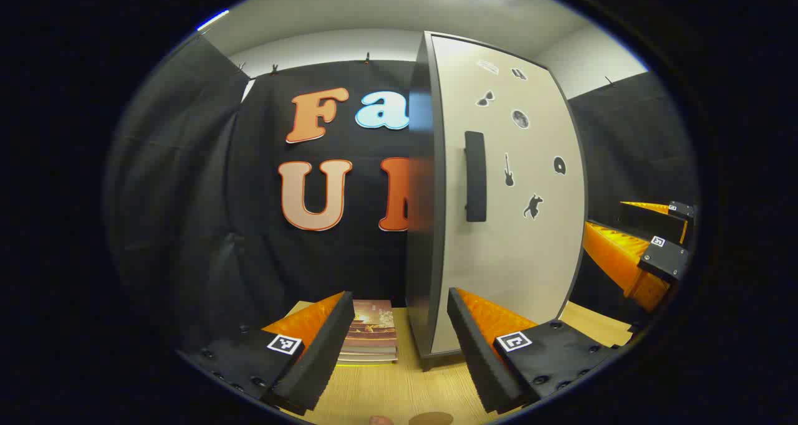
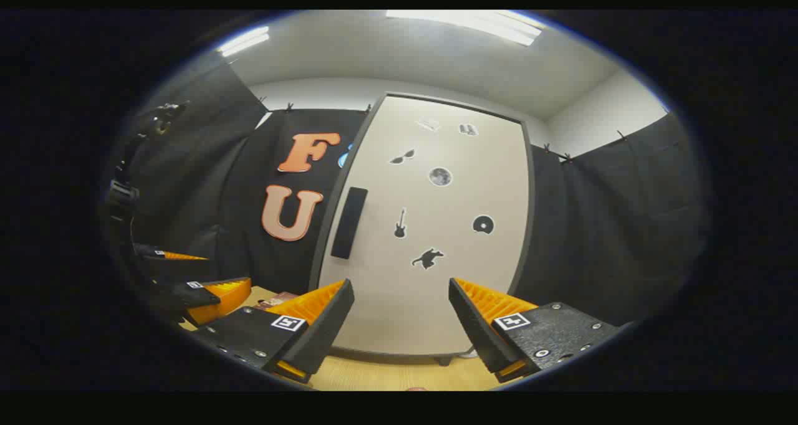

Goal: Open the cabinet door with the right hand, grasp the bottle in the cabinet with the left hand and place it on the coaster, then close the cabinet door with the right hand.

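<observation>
In the left gripper view, the left gripper [image 1: 394,338] hangs over the table [image 1: 399,387] with fingers spread, holding nothing; a stack of books [image 1: 371,338] lies left of the closed cabinet door [image 1: 511,238] and its handle [image 1: 475,176]. The right gripper [image 2: 400,322], likewise spread and holding nothing, faces the door. The bottle's position cannot be told.

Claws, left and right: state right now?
Left claw: open, holding nothing, facing the cabinet door.
Right claw: open, holding nothing, short of the door handle.
</observation>
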`<state>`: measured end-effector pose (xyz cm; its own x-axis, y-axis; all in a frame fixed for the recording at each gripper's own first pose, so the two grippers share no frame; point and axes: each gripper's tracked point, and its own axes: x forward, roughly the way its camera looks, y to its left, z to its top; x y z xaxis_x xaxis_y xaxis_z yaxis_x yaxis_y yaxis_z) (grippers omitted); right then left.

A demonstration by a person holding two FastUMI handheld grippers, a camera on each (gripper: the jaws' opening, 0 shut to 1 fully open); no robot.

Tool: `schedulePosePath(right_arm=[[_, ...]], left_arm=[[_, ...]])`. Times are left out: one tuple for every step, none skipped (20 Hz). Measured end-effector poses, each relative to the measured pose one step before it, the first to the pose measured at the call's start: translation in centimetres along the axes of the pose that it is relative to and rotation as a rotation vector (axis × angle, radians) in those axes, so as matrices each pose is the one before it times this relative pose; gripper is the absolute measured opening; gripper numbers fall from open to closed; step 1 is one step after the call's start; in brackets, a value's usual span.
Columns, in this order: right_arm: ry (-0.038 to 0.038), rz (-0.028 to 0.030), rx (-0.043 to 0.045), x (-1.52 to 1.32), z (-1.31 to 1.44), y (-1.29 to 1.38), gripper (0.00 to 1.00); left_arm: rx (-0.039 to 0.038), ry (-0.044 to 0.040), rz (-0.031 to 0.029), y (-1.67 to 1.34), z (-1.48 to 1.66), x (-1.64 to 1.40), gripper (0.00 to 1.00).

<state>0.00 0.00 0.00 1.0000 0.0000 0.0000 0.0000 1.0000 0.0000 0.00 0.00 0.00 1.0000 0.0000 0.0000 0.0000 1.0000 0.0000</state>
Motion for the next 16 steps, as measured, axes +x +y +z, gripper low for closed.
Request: schedulePosePath(right_arm=[[-0.00644, 0.01468, 0.00285, 0.080, 0.069, 0.438, 0.94], [-0.00368, 0.00751, 0.01362, 0.296, 0.067, 0.321, 0.95], [0.00557, 0.00641, 0.02515, 0.245, -0.105, 0.347, 0.94], [0.01069, 0.01084, 0.02732, 0.270, -0.158, 0.351, 0.94], [0.01443, 0.00253, 0.02730, 0.138, -0.243, 0.160, 0.94], [0.01112, -0.00262, 0.02141, 0.284, -0.128, -0.070, 0.94], [0.00894, -0.01286, 0.02069, 0.384, -0.129, -0.108, 0.94], [0.01730, -0.00925, 0.01502, 0.309, -0.350, -0.174, 0.95], [0.00953, -0.00159, 0.01519, 0.249, -0.256, 0.215, 0.95], [0.00905, -0.00145, 0.01417, 0.179, -0.117, 0.229, 0.96], [0.00365, -0.00141, 0.00963, 0.203, -0.117, 0.193, 0.95], [0.00135, -0.00367, 0.00265, 0.229, -0.069, 0.104, 0.95], [-0.00267, -0.00594, -0.00875, 0.236, -0.088, 0.026, 0.95], [0.00396, -0.01509, -0.01047, 0.295, -0.117, -0.236, 0.96], [0.00557, -0.01085, -0.00810, 0.271, -0.176, -0.068, 0.94], [0.00384, -0.00237, -0.00154, 0.227, -0.061, 0.227, 0.95]], left_arm=[[-0.01374, -0.00827, 0.01782, 0.663, 0.381, -0.187, 0.96], [-0.00291, -0.00522, 0.00756, 0.330, 0.237, -0.094, 0.94], [0.01080, -0.00302, 0.00684, 0.305, 0.037, -0.048, 0.94], [0.01370, -0.01089, 0.00682, 0.422, 0.297, -0.008, 0.96], [0.01207, -0.01092, -0.00020, 0.288, 0.498, -0.073, 0.96], [0.00613, -0.02180, 0.00035, 0.324, 0.750, 0.005, 0.96], [0.00653, -0.01099, -0.01074, 0.048, 0.538, 0.121, 0.96], [0.00897, -0.00058, -0.00890, 0.105, 0.246, 0.039, 0.96], [0.00118, -0.00061, -0.01118, 0.032, 0.182, 0.329, 0.96], [-0.00303, 0.00228, -0.00710, 0.071, 0.270, 0.282, 0.96], [-0.00314, -0.00746, -0.00363, 0.291, 0.258, 0.173, 0.96], [0.00274, -0.00609, 0.00016, 0.247, 0.263, 0.173, 0.96], [0.00613, -0.00900, 0.00264, 0.276, 0.235, 0.213, 0.96], [0.01021, 0.00983, 0.00031, 0.216, -0.106, 0.332, 0.96], [0.00528, 0.01276, -0.00394, 0.049, -0.360, 0.231, 0.96], [-0.00714, 0.00693, -0.00526, 0.057, -0.218, 0.181, 0.97]])
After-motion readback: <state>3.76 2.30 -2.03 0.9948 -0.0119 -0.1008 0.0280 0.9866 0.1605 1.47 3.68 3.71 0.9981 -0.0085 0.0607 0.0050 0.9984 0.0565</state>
